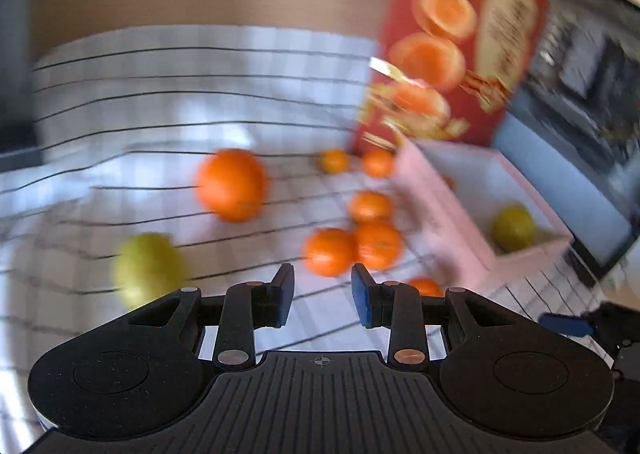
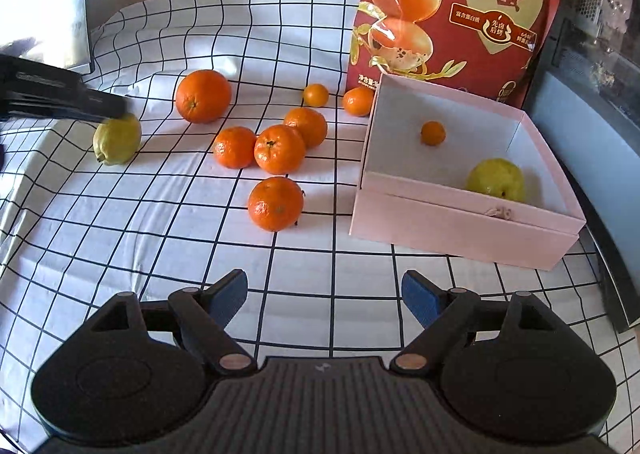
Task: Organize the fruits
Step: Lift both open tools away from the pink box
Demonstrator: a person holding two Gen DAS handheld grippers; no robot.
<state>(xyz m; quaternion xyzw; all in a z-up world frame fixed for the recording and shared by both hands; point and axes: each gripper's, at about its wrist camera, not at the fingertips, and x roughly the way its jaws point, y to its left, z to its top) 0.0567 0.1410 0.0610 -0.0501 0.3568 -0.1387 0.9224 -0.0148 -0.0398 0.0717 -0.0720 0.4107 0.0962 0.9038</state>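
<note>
Loose fruit lies on a checked cloth (image 2: 160,238): a big orange (image 2: 203,96), a yellow-green fruit (image 2: 118,140) and several mandarins (image 2: 279,149). A pink box (image 2: 460,224) at the right holds a small orange (image 2: 433,133) and a second yellow-green fruit (image 2: 496,179). My right gripper (image 2: 324,286) stands open and empty over bare cloth, short of the nearest mandarin (image 2: 275,204). The blurred left wrist view shows my left gripper (image 1: 322,294) narrowly open and empty, just short of two mandarins (image 1: 330,252). In the right wrist view, the left gripper (image 2: 100,108) hangs over the loose yellow-green fruit.
A tall red snack bag (image 2: 460,14) stands behind the box. A dark flat object (image 2: 44,2) sits at the back left, and dark equipment (image 2: 592,34) lines the right side. The cloth is rumpled at the left and back.
</note>
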